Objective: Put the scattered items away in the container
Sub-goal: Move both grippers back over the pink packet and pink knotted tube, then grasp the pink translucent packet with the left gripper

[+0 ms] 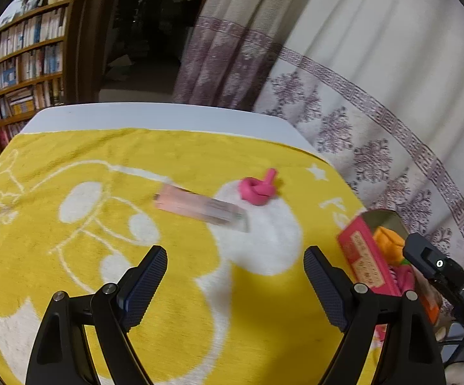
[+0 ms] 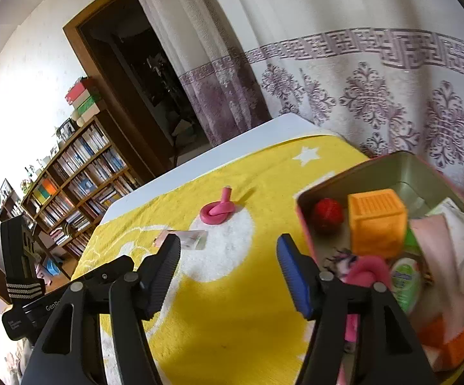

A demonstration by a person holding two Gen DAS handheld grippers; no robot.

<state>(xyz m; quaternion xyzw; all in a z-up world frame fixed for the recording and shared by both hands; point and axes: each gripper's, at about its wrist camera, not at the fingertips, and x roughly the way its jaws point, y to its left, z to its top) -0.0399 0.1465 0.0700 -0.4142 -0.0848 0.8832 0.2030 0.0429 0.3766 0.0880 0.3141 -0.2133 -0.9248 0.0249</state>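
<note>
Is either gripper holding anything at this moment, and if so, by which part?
Nothing is held. The left gripper and the right gripper both stand open and empty above the yellow towel.

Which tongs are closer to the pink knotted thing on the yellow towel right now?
Left, though only slightly. The left tongs hang open over the towel facing the pink knot. The right tongs, also open, sit beside the tin, a little farther back.

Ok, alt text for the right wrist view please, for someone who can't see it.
The open, empty right gripper hangs over a yellow towel, beside a tin holding an orange cube, red ball and other items. A knotted pink balloon and a clear tube lie loose beyond it.
</note>
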